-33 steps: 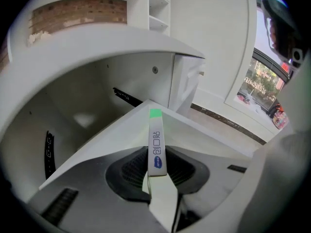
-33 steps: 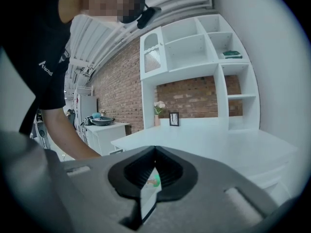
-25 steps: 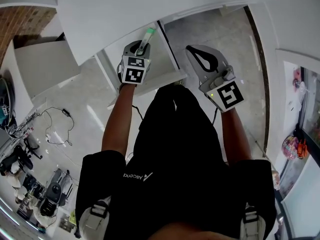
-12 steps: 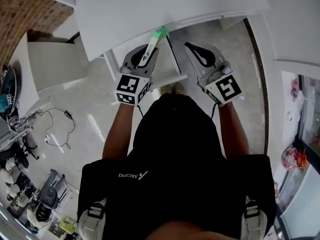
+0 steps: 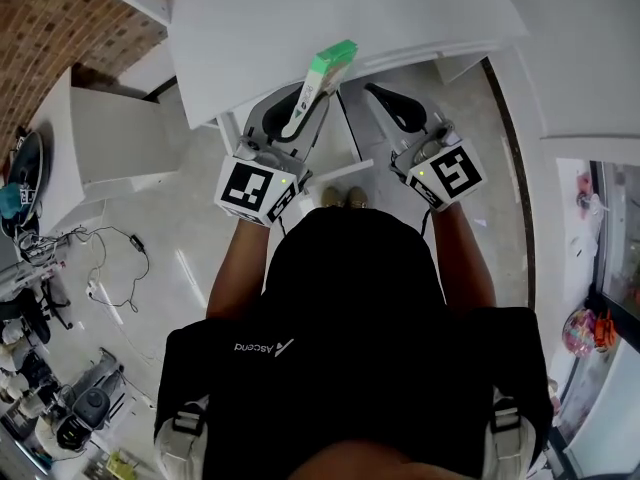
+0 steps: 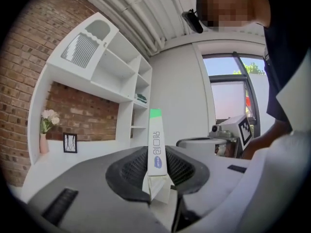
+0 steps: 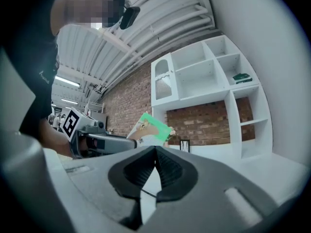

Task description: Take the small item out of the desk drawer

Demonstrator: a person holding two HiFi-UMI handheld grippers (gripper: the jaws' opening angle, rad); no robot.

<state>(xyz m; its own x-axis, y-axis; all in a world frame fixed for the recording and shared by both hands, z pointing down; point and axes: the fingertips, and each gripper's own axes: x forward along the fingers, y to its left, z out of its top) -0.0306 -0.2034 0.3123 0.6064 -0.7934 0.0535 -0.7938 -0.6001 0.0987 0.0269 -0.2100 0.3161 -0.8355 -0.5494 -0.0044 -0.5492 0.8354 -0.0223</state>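
Pinching the packet [image 6: 156,147] by its lower end, the left gripper [image 6: 158,181] holds it above the drawer [image 5: 336,171], right gripper [image 7: 156,155] closed and empty; so small a bite risks it pivoting or slipping out.

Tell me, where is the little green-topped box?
In the head view, the green-topped box sticks out of the left claw, by the white desk, left of the right claw.

White shelving [image 7: 194,76] stands against a brick wall [image 7: 204,123].
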